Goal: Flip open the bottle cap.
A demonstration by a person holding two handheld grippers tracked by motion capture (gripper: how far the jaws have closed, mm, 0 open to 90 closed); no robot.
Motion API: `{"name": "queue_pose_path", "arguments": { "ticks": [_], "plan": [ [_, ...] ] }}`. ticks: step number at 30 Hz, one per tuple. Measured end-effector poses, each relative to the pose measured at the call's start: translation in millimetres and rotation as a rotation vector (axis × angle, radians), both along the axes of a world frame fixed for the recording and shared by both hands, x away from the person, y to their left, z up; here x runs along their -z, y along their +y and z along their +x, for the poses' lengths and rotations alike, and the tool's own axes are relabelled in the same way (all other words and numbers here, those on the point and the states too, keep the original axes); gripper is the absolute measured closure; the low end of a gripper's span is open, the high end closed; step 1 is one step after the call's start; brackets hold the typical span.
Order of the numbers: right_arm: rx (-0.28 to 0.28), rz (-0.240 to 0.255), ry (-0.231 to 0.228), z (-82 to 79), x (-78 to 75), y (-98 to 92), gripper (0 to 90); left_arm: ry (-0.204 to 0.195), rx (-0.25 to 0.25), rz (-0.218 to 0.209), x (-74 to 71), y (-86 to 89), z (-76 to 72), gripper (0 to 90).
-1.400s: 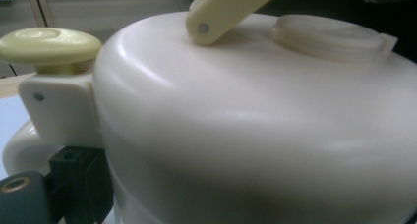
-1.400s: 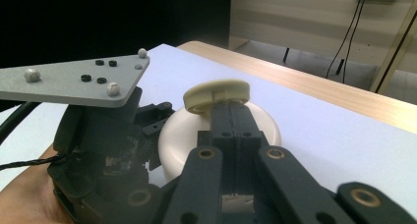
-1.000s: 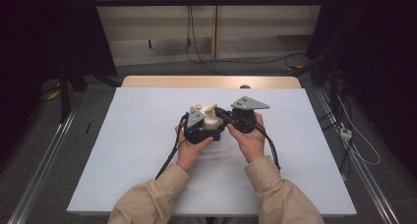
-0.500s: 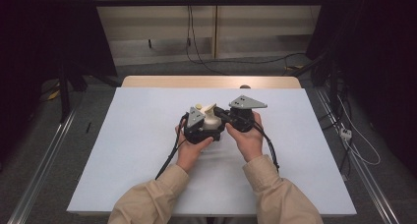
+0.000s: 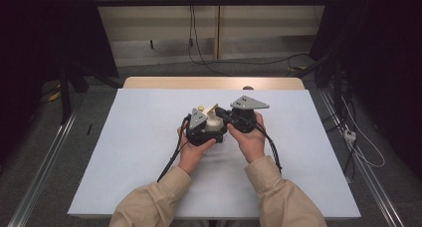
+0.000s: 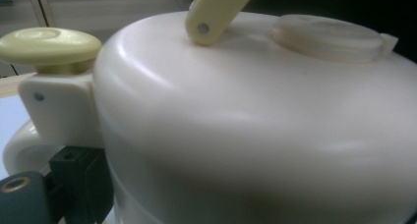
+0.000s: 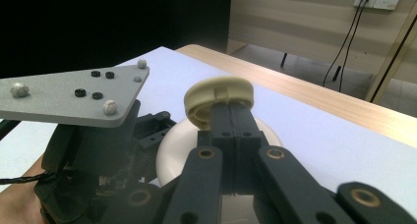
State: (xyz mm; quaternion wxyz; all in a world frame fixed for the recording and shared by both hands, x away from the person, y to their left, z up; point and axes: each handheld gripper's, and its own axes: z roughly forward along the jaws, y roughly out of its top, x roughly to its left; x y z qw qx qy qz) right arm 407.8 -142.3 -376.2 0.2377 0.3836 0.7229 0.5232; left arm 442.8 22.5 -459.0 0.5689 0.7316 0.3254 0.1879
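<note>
A cream-white rounded pot (image 5: 215,124) stands on the white table top (image 5: 124,152) between both hands. My left gripper (image 5: 209,129) is shut on its body; in the left gripper view the pot (image 6: 255,126) sits very close, with one black jaw against its left side. A pale yellow knob (image 6: 49,44) sticks out at the pot's side, and a pale yellow handle (image 6: 216,10) rises from a pivot on top. My right gripper (image 7: 231,111) comes from the right, jaws pressed together, pinching the lower edge of that raised handle (image 7: 219,96) above the pot (image 7: 172,145).
A wooden strip (image 5: 214,82) runs along the table's far edge. Black cables trail from both grippers toward the person's sleeves (image 5: 164,202). Metal rails (image 5: 45,157) run on the floor at both sides, and cords (image 5: 348,137) lie on the floor at right.
</note>
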Motion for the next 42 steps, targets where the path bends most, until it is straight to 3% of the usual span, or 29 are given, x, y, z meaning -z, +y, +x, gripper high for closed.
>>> {"name": "queue_pose_path", "arguments": {
  "ticks": [42],
  "plan": [
    [-0.004, -0.012, 0.000, 9.1, -1.1, 5.8, 90.0, 0.002, -0.003, 0.000, -0.2, -0.1, -0.1, 5.9]
  ]
}}
